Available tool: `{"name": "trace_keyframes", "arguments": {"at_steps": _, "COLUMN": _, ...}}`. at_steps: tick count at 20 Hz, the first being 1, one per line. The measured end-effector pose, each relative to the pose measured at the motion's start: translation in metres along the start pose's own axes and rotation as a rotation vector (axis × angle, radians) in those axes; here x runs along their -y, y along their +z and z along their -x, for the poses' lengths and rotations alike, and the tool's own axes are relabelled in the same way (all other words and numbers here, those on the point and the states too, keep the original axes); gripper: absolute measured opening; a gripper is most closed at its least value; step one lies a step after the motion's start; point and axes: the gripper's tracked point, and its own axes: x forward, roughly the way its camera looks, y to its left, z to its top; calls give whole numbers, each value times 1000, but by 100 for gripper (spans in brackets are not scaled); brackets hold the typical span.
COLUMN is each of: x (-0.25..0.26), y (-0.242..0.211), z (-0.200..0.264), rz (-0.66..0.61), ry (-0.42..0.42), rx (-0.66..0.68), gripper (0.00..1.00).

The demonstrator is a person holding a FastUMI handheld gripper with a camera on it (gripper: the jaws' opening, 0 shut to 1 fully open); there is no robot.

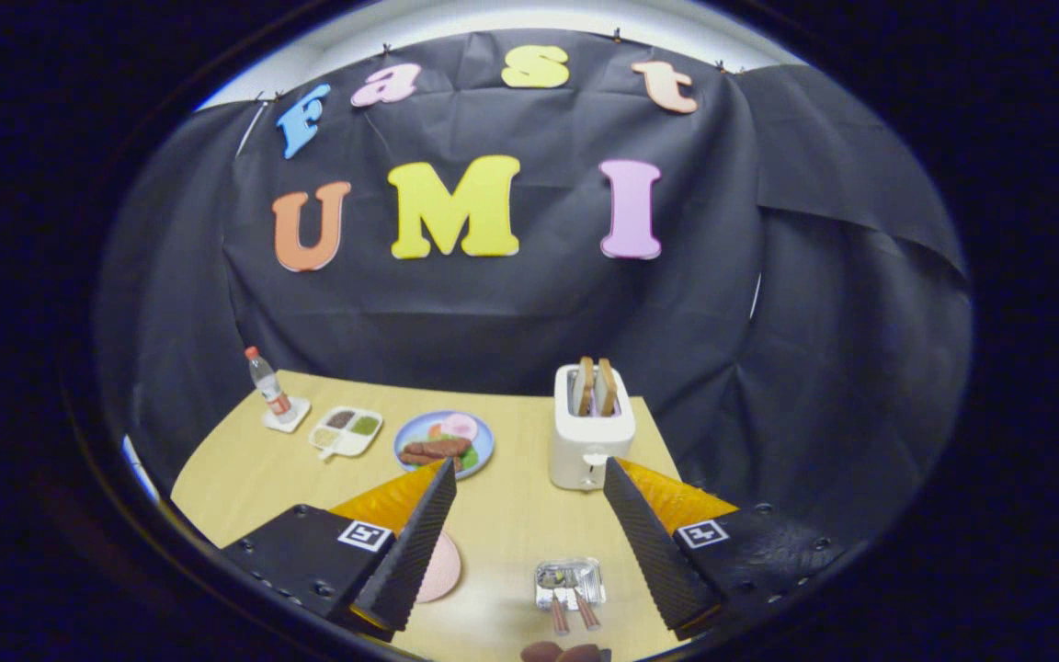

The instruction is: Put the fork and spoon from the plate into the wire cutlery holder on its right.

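The claw (529,552) is wide open and holds nothing. The holder (570,583), with two handles (574,611) sticking out, lies between the fingers. A plate (442,565) is partly behind the left finger; the toaster (591,428) stands beyond.
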Motion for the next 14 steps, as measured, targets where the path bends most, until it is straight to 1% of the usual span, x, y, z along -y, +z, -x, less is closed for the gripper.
{"name": "trace_keyframes", "arguments": {"at_steps": 3, "x": -15, "y": 26, "z": 18, "rz": 6, "ry": 18, "rx": 112, "gripper": 97}}
{"name": "trace_keyframes", "arguments": {"at_steps": 6, "x": -28, "y": 53, "z": 44, "rz": -6, "ry": 15, "rx": 223, "gripper": 96}}
{"name": "trace_keyframes", "arguments": {"at_steps": 9, "x": -33, "y": 78, "z": 66, "rz": -30, "ry": -10, "rx": 342, "gripper": 96}}
{"name": "trace_keyframes", "arguments": {"at_steps": 12, "x": -31, "y": 107, "z": 94, "rz": -27, "ry": -42, "rx": 476, "gripper": 96}}
{"name": "trace_keyframes", "arguments": {"at_steps": 14, "x": -36, "y": 115, "z": 104, "rz": -23, "ry": -49, "rx": 527, "gripper": 96}}
